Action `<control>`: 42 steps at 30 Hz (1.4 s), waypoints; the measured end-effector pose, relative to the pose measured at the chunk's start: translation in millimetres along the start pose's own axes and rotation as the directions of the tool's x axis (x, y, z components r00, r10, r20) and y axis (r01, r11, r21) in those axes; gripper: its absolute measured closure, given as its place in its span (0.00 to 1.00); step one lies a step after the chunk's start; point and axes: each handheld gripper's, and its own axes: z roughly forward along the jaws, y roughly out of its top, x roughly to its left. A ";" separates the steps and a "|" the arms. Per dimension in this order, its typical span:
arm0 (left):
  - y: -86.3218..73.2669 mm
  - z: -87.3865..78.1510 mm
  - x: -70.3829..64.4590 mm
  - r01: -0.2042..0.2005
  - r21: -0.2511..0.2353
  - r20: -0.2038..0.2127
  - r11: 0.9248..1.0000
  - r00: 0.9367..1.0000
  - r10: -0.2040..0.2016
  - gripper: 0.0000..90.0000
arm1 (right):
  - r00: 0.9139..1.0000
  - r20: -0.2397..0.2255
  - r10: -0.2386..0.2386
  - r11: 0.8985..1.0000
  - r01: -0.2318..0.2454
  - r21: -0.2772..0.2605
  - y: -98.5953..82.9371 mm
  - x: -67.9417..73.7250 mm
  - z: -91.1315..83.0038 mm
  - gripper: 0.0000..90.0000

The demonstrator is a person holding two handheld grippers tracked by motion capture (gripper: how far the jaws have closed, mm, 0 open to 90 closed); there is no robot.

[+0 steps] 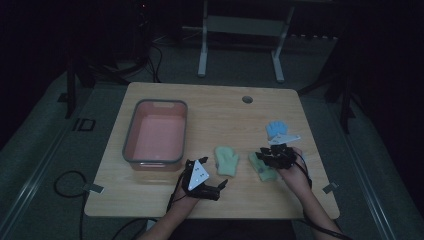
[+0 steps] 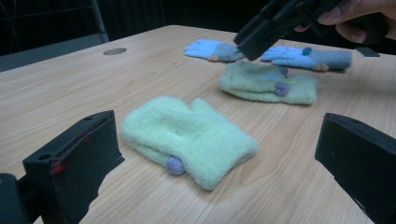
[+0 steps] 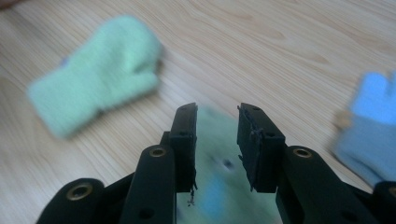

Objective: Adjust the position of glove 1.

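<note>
On the wooden table (image 1: 150, 197) a light green mitten (image 1: 226, 160) lies flat just ahead of the left gripper (image 2: 215, 154), whose fingers (image 2: 74, 163) stand wide apart on either side of it without touching. A second green mitten (image 2: 268, 83) lies near it, directly under the right gripper (image 3: 215, 140), whose fingers (image 3: 184, 135) are a little apart and hold nothing. Blue gloves (image 2: 308, 57) lie just beyond. A pink bin with a grey rim (image 1: 131, 135) sits on the table's left part, well apart from the mittens
</note>
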 end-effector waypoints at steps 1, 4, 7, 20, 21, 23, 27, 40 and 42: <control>0.0 0.0 0.0 0.000 0.000 -0.001 1.000 1.000 0.000 0.00 | 1.000 -0.004 -0.004 1.000 0.004 0.005 -2.9 -3.1 -1.6 0.75; 0.0 -0.2 0.1 -0.002 0.001 -0.001 1.000 1.000 0.002 0.00 | 1.000 -0.001 -0.016 1.000 0.016 0.026 -10.7 -8.8 -5.2 0.75; -0.1 -0.3 0.2 -0.002 0.000 -0.002 1.000 1.000 0.002 0.00 | 1.000 -0.008 -0.021 0.999 0.021 0.047 -18.5 -8.5 -6.2 0.74; -0.4 -1.1 0.0 -0.002 -0.007 -0.003 1.000 1.000 0.002 0.00 | 0.999 0.009 -0.036 0.995 0.035 0.091 -36.3 -2.7 8.4 0.68; -0.4 -0.9 0.0 -0.003 -0.006 -0.002 1.000 1.000 0.003 0.00 | 0.999 0.005 -0.033 0.995 0.032 0.094 -36.1 -3.0 8.4 0.69; -0.3 -0.9 0.1 -0.004 -0.005 -0.001 1.000 1.000 0.004 0.00 | 1.000 -0.004 -0.031 0.995 0.031 0.099 -36.2 -3.6 8.3 0.71; -0.3 -1.1 -0.1 -0.009 -0.005 -0.001 1.000 1.000 0.009 0.00 | 1.000 -0.016 -0.002 0.996 0.003 0.085 -38.2 -3.5 8.8 0.83; -0.4 -1.3 -0.7 -0.009 -0.007 -0.011 1.000 1.000 0.009 0.00 | 0.981 0.134 0.138 0.989 -0.143 0.033 -30.0 16.8 1.4 0.97; -0.3 -1.1 -0.6 -0.007 -0.005 -0.013 1.000 1.000 0.007 0.00 | 0.975 0.157 0.161 0.986 -0.165 0.014 -22.4 20.8 -5.0 0.97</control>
